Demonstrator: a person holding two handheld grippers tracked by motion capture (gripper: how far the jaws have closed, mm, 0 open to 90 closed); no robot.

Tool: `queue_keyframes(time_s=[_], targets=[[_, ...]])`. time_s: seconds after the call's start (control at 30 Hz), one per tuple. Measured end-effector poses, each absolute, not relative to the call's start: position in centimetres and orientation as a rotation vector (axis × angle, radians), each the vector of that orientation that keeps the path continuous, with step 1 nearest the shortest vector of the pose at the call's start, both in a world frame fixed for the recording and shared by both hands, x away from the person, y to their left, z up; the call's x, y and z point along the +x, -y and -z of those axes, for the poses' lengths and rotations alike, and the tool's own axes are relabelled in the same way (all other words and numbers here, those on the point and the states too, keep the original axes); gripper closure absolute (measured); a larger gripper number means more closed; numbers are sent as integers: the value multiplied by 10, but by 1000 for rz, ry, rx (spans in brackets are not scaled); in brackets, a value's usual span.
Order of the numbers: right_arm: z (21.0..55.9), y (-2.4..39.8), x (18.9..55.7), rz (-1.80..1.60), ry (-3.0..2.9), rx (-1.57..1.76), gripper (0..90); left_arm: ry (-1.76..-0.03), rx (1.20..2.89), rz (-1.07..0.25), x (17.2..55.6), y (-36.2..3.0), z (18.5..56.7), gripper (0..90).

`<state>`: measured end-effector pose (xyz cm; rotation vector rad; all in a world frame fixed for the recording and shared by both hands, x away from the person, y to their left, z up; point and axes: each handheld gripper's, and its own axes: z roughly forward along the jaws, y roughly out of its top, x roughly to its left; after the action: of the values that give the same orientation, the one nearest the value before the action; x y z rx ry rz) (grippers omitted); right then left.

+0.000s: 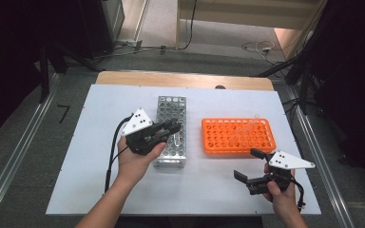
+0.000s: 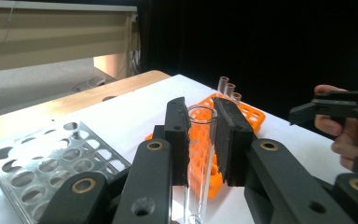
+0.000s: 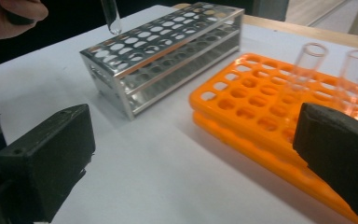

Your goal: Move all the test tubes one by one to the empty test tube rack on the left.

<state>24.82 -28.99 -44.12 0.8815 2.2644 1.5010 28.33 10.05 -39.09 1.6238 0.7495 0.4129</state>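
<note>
While the left gripper (image 2: 200, 140) holds a clear test tube (image 2: 199, 158) pinched between its two black pads, the tube stands upright, long axis vertical, with its open mouth up and its rounded bottom down. In the right gripper view that rounded end (image 3: 113, 24) hangs just above the near end of the metal rack (image 3: 168, 51), not touching it. In the high view the left gripper (image 1: 164, 130) sits over the near half of the metal rack (image 1: 171, 107). The right gripper (image 1: 249, 166) has its jaws spread wide with nothing between them, and it hovers over the white tabletop (image 1: 204, 185) near the front edge of the orange rack (image 1: 237, 135). Three more tubes (image 2: 229, 88) stand upright in the orange rack's far corner.
</note>
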Motion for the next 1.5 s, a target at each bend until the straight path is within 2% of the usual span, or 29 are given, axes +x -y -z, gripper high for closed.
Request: queue_keyframes(time_s=[0.43, 1.5], targets=[[449, 328, 253, -1460, -2209, 975, 0, -776, 1603, -439, 337, -97, 387, 760], [451, 334, 258, -1474, -2201, 1002, 0, -925, 1577, -558, 440, -82, 399, 761]])
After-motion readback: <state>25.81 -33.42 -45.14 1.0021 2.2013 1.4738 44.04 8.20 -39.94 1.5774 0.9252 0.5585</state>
